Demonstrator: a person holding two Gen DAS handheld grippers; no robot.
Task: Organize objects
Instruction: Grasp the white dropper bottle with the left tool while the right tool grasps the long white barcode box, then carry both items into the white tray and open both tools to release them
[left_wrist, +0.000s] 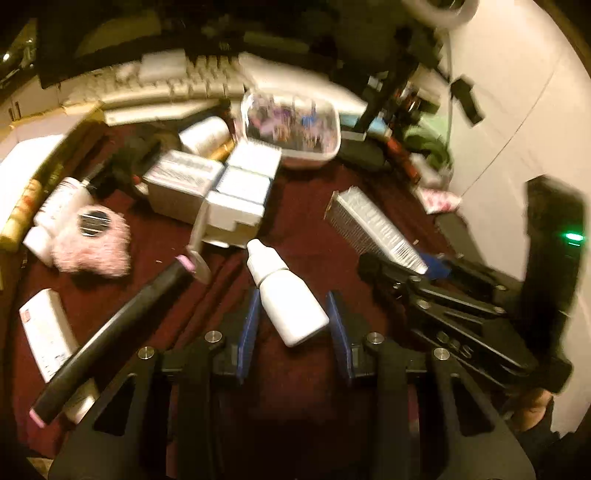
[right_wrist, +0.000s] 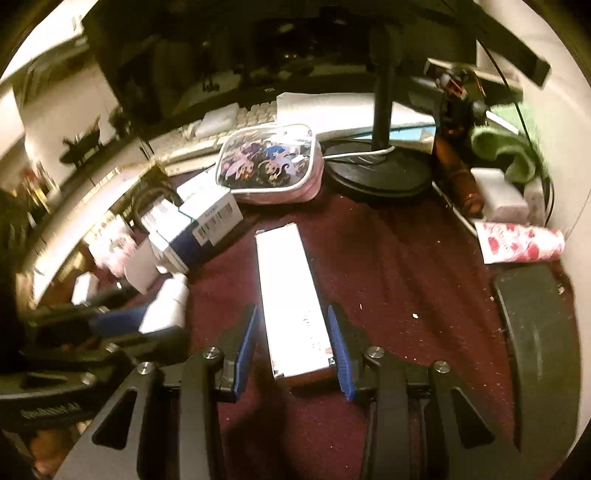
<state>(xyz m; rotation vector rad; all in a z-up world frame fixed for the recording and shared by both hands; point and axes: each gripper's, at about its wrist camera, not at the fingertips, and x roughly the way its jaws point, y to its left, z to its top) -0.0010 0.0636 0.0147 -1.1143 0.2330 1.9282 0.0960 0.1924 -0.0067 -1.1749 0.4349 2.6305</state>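
The left tongs (left_wrist: 291, 317) straddle a white dropper bottle (left_wrist: 286, 299), pads (left_wrist: 249, 321) not visibly pressing; the right tongs (right_wrist: 291, 343) likewise bracket a long white box (right_wrist: 291, 299) on the maroon counter (right_wrist: 388, 258). Both look mid-pickup; next, close squarely, then lift toward the boxes (left_wrist: 229, 192) beyond.

Smooth white plastic bottle (left_wrist: 286, 295) and glossy paper carton (right_wrist: 291, 299) lie on the desk's matt maroon cloth (right_wrist: 388, 258).
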